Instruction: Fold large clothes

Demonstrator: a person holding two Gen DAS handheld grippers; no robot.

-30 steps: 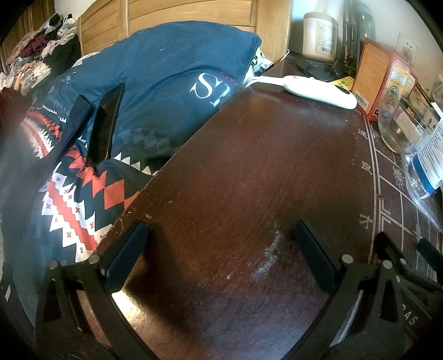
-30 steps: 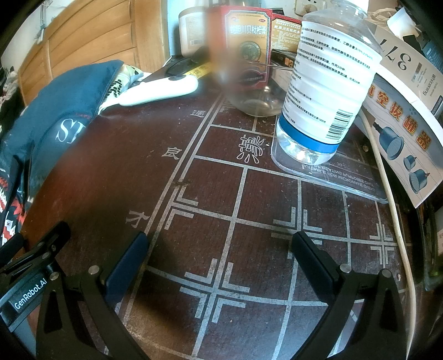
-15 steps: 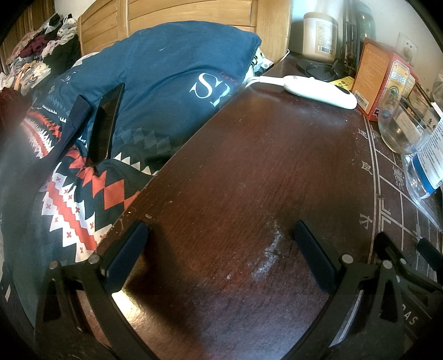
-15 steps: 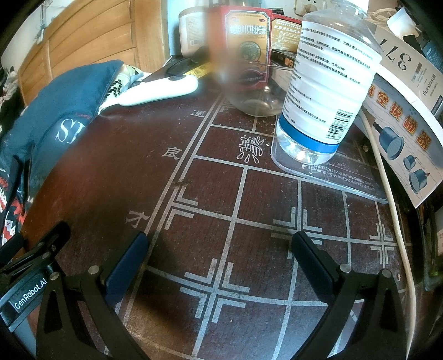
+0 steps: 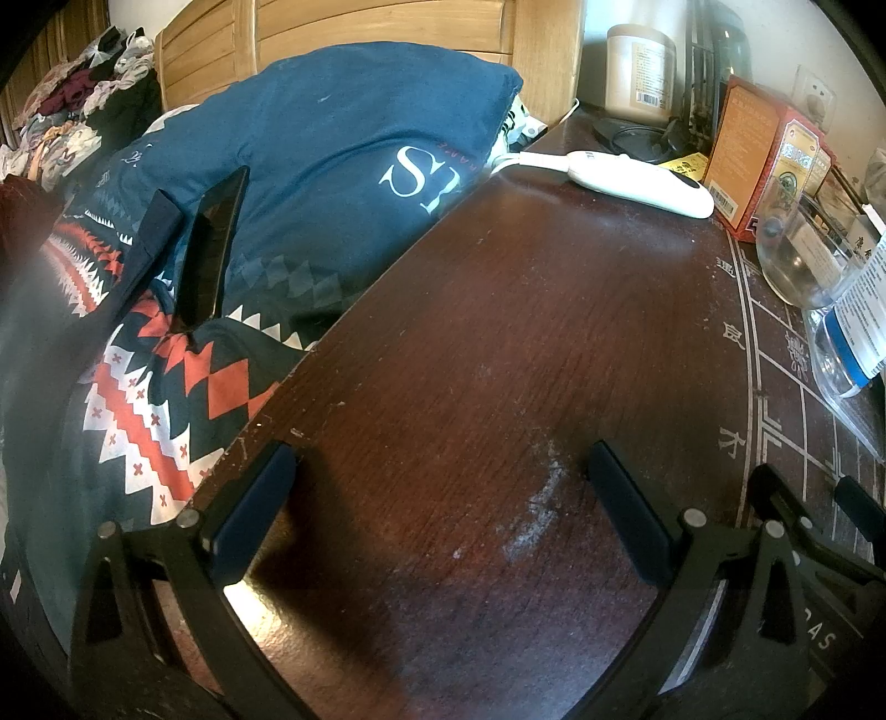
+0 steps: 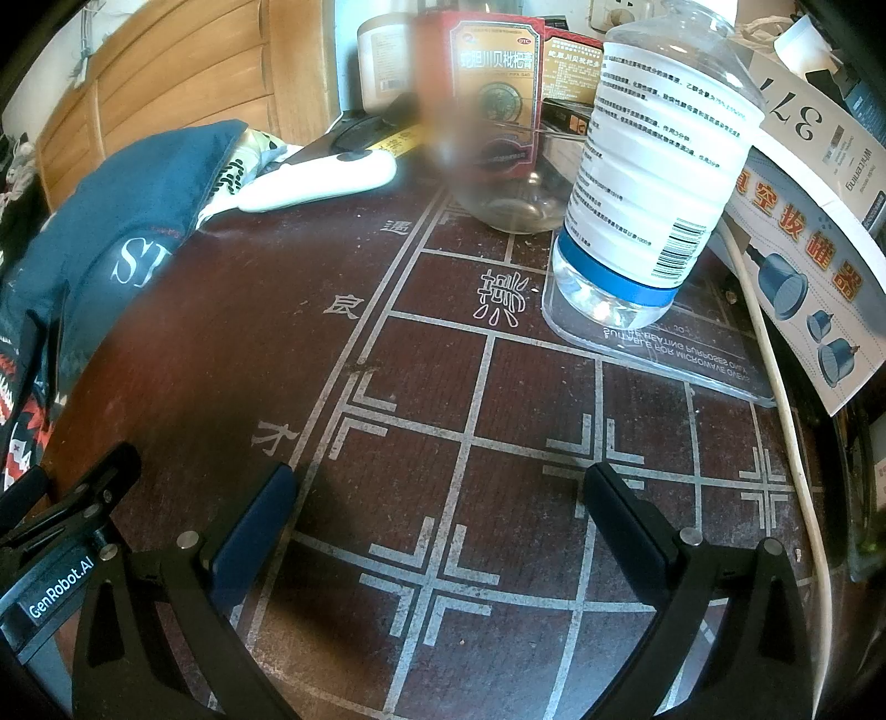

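Note:
A dark blue garment (image 5: 332,144) with white letters lies heaped on the bed left of the table, over a cloth with a red, white and black zigzag pattern (image 5: 160,399). The same blue garment (image 6: 133,221) shows at the left edge of the right wrist view. My left gripper (image 5: 443,471) rests open over the dark wooden table (image 5: 526,332), nothing between its fingers. My right gripper (image 6: 437,487) is open too, above the chessboard lines (image 6: 470,443) on that table, holding nothing. Neither gripper touches any cloth.
A large clear bottle (image 6: 659,166) stands on a clear lid, beside a glass bowl (image 6: 509,199), red boxes (image 6: 493,83) and a white handheld device (image 6: 321,177). A white cord (image 6: 786,399) and printed box (image 6: 803,221) lie right. Wooden headboard (image 5: 387,22) and piled clothes (image 5: 83,111) behind.

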